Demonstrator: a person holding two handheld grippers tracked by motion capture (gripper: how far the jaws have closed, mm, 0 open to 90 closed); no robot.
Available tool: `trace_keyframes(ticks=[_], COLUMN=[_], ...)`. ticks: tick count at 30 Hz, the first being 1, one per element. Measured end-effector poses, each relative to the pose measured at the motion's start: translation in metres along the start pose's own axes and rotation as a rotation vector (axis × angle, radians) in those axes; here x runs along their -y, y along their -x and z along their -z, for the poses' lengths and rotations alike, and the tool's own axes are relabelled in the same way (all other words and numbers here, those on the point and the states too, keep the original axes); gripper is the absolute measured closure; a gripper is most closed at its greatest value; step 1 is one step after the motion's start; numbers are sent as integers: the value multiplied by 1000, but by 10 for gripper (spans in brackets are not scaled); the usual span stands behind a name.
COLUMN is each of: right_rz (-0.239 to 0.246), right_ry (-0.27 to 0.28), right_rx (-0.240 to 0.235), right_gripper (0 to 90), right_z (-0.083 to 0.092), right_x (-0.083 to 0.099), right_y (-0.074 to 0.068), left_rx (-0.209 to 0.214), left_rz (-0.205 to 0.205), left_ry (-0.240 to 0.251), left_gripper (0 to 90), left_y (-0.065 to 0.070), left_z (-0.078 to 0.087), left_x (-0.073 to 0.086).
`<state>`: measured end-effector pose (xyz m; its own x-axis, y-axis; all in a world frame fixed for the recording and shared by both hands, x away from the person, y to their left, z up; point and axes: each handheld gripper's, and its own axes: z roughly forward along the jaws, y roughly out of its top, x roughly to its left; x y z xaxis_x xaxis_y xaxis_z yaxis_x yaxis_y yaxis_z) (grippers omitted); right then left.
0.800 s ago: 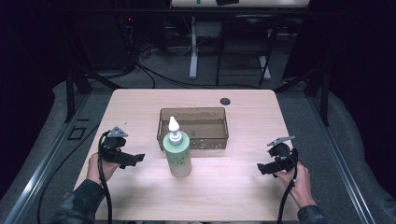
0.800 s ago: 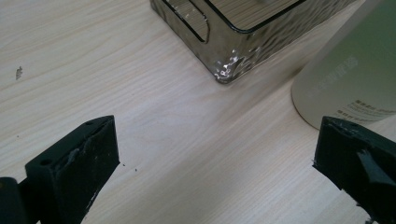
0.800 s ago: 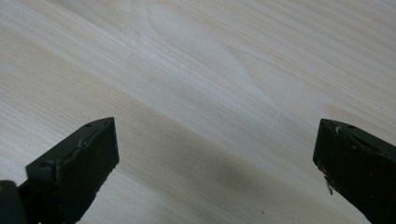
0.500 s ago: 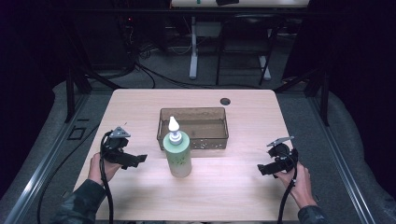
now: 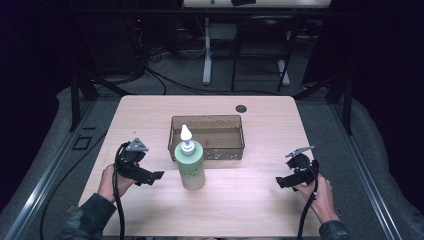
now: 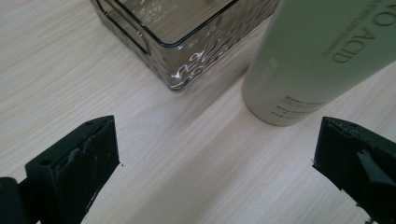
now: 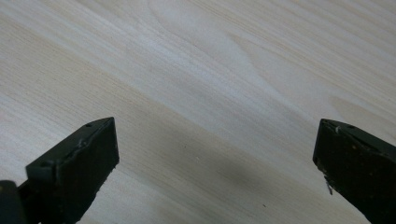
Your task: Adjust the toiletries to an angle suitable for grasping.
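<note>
Bottle (image 5: 189, 166) — upright, mid-table (image 5: 150, 115), apparently touching tray (image 5: 207, 120)'s near wall. Left gripper (image 5: 159, 175) beside it, right gripper (image 5: 281, 182) near right edge — both spread wide, empty.

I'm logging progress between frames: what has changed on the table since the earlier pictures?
The left gripper has moved in toward the green bottle, jaws open and nothing gripped yet. The right gripper has stayed near the table's right edge, open. The bottle and the clear bin have not moved.
</note>
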<state>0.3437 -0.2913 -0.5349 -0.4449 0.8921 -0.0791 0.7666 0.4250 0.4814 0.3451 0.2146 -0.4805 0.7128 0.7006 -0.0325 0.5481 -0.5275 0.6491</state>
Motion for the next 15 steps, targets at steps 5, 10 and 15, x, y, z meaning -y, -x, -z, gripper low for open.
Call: trace_keyframes(ticks=[5,10,15], right_rz=[2,7,8], right_ry=[-4,-11,-17], right_rx=[0,0,4], right_gripper=[0,0,0], right_z=[-1,-2,-2], right_x=[0,0,0], right_y=[-1,-1,-2], left_rx=[26,48,72], left_rz=[-24,-50,-64], left_ry=[3,5,10], left_gripper=[0,0,0], left_y=[8,17,24], left_z=[1,3,5], left_x=[-5,-10,-15])
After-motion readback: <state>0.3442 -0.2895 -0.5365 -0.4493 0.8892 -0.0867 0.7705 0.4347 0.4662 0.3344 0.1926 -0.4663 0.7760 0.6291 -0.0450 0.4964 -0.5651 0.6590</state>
